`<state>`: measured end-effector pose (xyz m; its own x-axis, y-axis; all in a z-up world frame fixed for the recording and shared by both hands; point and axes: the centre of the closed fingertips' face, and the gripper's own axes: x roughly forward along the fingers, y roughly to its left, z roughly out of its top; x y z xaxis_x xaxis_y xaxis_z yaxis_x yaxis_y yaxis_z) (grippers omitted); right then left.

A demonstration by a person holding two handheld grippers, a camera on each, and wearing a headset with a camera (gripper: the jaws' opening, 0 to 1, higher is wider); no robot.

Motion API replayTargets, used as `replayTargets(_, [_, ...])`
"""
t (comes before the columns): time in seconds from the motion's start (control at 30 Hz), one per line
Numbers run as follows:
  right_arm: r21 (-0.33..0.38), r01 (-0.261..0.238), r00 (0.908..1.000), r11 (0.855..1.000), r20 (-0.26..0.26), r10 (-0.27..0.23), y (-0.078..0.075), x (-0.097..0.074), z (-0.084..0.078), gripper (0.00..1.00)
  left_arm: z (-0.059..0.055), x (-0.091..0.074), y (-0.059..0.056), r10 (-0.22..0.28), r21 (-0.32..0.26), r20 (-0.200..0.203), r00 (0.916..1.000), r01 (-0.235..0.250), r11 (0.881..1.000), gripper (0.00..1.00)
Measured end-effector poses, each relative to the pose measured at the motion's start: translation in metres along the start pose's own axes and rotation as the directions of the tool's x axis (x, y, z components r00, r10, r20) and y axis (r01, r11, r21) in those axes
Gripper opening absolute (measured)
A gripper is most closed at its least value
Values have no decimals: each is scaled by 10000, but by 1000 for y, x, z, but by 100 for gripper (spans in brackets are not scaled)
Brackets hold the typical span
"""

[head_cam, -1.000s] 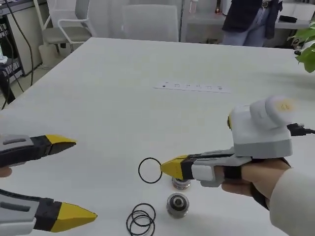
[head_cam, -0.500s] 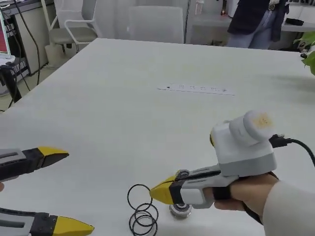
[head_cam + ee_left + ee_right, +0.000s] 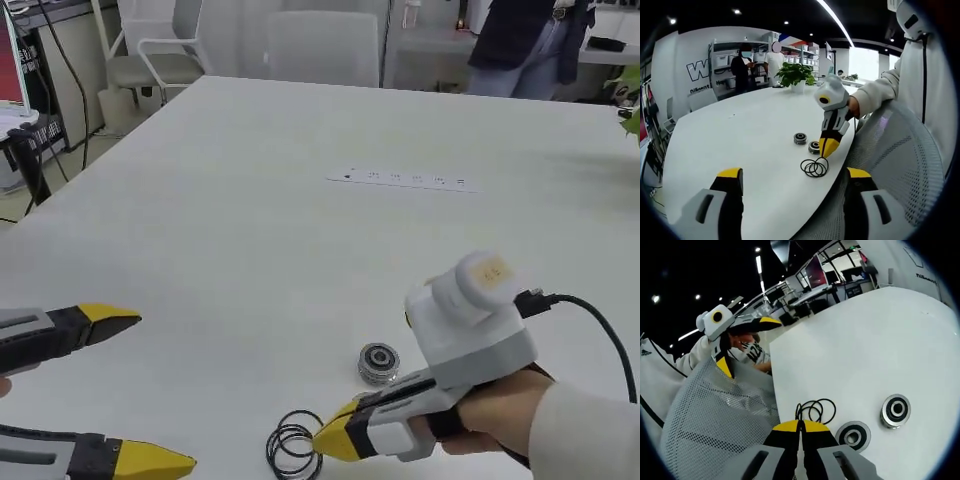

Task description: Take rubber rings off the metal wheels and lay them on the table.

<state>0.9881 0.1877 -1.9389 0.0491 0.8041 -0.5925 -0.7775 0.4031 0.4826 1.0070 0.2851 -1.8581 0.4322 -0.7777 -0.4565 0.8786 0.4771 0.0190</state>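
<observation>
The right tool (image 3: pixel 800 429) was clenched, its yellow tips pressed together and down at the table (image 3: pixel 300 230). They met the near edge of the rubber rings (image 3: pixel 816 411), which lay in an overlapping pile just ahead of it. That pose fits setting a ring among the others. Two metal wheels (image 3: pixel 896 410) sat off the tool's right side, one close beside its jaws, and both looked bare. The left tool (image 3: pixel 794 176) was released, jaws wide apart and well back from the pile, probably to leave the right one room. Whether a ring was caught between the right tips could not be made out. The number of rings was also unclear. In the head view the right tool covered one wheel.
</observation>
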Motion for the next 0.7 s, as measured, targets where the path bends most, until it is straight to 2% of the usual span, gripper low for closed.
replayTargets(0.33, [74, 398, 9988, 9992, -286, -396, -8, 0, -8, 0, -3, 1, -2, -45, -53, -69, 10000, 45, 10000, 80])
replayTargets(0.47, [-162, 600, 9971, 9981, -466, -607, -11, 2, -11, 0, -4, 1, -3, -79, -55, -105, 9999, 79, 10000, 80])
replayTargets(0.7, [-447, 670, 9947, 9968, -757, -702, -11, 3, -16, 1, -5, 1, -3, -88, -66, -152, 9998, 87, 9999, 80])
